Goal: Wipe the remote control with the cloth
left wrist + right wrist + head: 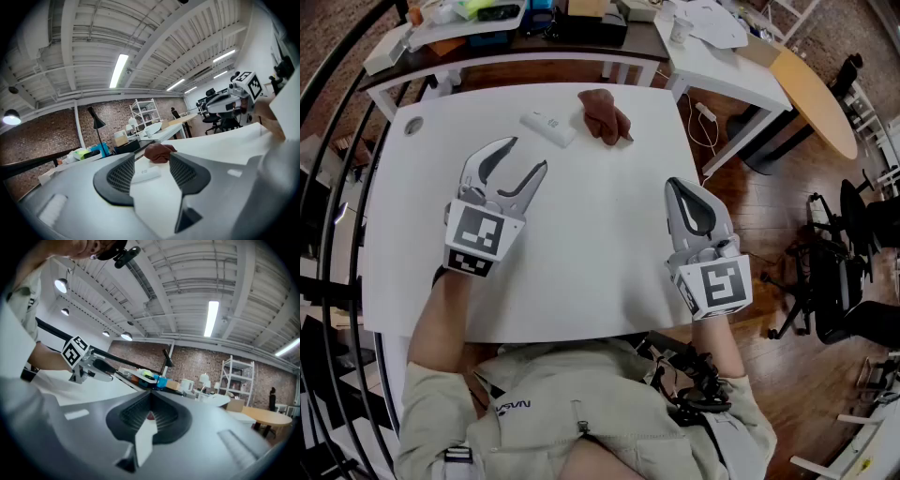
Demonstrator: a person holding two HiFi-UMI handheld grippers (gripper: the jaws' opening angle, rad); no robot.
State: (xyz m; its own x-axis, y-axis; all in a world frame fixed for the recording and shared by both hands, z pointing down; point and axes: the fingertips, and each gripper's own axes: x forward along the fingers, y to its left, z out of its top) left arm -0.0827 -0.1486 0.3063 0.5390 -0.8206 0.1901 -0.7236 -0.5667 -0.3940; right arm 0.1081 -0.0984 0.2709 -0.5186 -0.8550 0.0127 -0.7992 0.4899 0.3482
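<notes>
Head view shows the small white rectangular remote control point(548, 127) lying flat near the upper edge of the white worktop point(581, 253). The crumpled reddish-brown cloth point(605, 115) sits just beside it to the right, and neither is held. The left gripper point(525, 156), left of centre, has its jaws spread and empty, aimed toward both things. The right gripper point(677, 187), right of centre, has its jaws pressed together on nothing. The right jaws likely need opening before they reach the cloth, while the left steadies the remote by its long edges.

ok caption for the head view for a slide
Left gripper open, right gripper shut over the table; remote and cloth lie untouched beyond.
</notes>
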